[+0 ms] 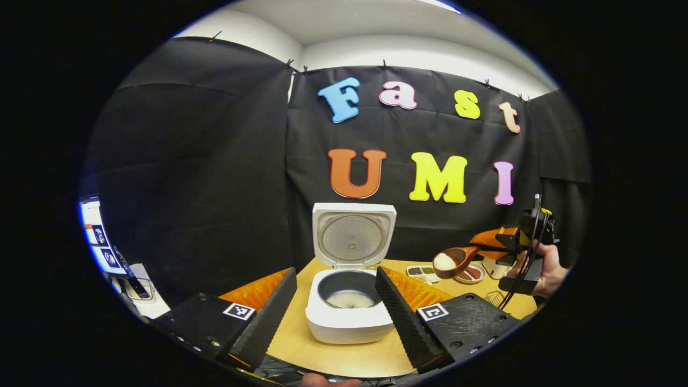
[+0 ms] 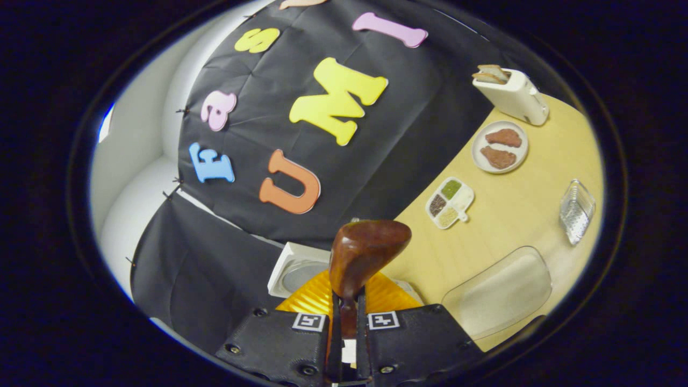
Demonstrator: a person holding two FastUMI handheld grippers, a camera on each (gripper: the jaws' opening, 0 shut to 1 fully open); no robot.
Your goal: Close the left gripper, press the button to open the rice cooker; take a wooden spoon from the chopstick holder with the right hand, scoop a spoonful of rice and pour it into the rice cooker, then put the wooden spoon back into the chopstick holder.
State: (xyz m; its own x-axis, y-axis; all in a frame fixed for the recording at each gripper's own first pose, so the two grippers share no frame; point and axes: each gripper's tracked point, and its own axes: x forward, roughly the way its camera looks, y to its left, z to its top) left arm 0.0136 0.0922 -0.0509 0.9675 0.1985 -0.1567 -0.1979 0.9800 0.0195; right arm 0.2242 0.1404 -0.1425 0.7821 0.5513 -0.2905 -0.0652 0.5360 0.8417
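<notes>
The left tool (image 1: 336,312) hangs with fingers spread wide; the right tool (image 2: 345,322) is clamped, hand-held and raised.

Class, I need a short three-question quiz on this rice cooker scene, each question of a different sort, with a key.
1. True or false: the rice cooker has its lid shut.
2. What does the right gripper hold? A) toaster B) wooden spoon C) plate
3. Fill in: the spoon's bowl carries ____.

Key: 1 false, the lid stands open; 2 B; 3 rice.
</notes>
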